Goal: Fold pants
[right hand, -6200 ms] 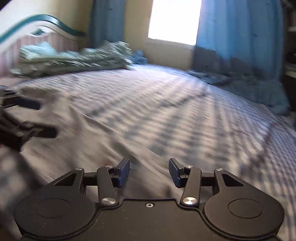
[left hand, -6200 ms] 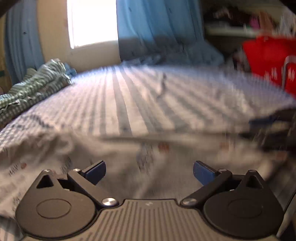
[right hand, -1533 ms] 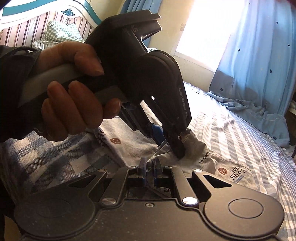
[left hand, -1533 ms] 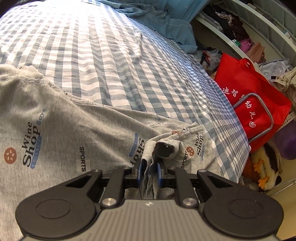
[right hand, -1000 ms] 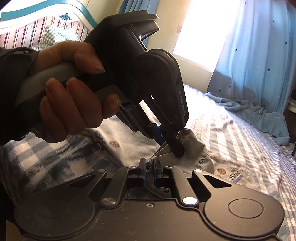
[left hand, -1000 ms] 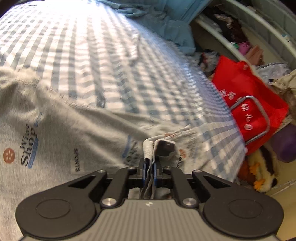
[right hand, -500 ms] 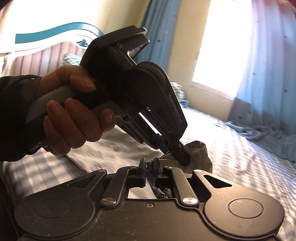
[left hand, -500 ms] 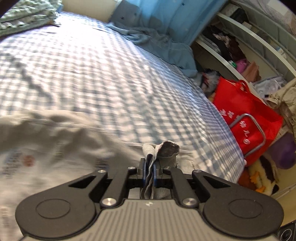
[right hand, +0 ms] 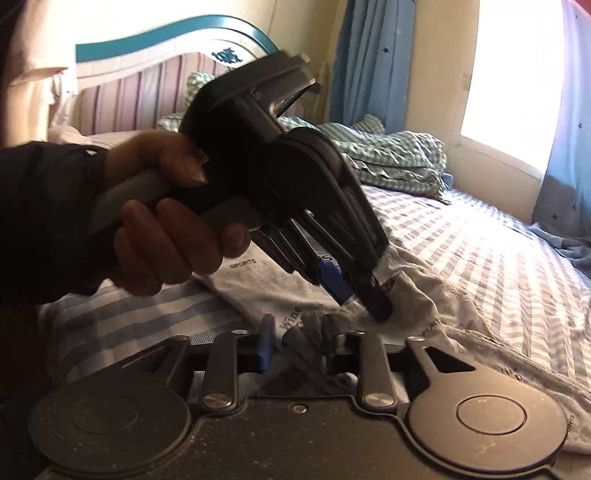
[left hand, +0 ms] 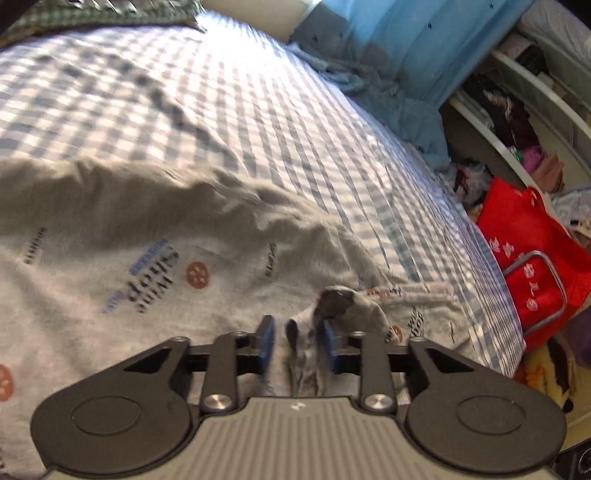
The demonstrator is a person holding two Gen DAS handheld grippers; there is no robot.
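Observation:
The grey printed pants (left hand: 155, 266) lie spread on the checked bed, with a bunched hem end (left hand: 347, 306) just ahead of my left gripper (left hand: 297, 341). The left jaws stand apart, with a loose fold of cloth between them. In the right wrist view, my right gripper (right hand: 297, 341) is also open, with a crumpled bit of the pants (right hand: 413, 314) between its fingers. The left gripper (right hand: 360, 295), held in a hand, points down onto the same cloth right in front of it.
The blue-and-white checked bed sheet (left hand: 229, 110) stretches away. A red bag (left hand: 532, 258) and shelves with clothes stand off the bed's right edge. A folded checked quilt (right hand: 388, 155) lies near the striped headboard (right hand: 140, 99). Blue curtains (left hand: 399, 33) hang by the window.
Both grippers were shut on the pants' hem end half a second ago; now both have opened and the cloth lies loose between the fingers. The pants have been carried over and laid down.

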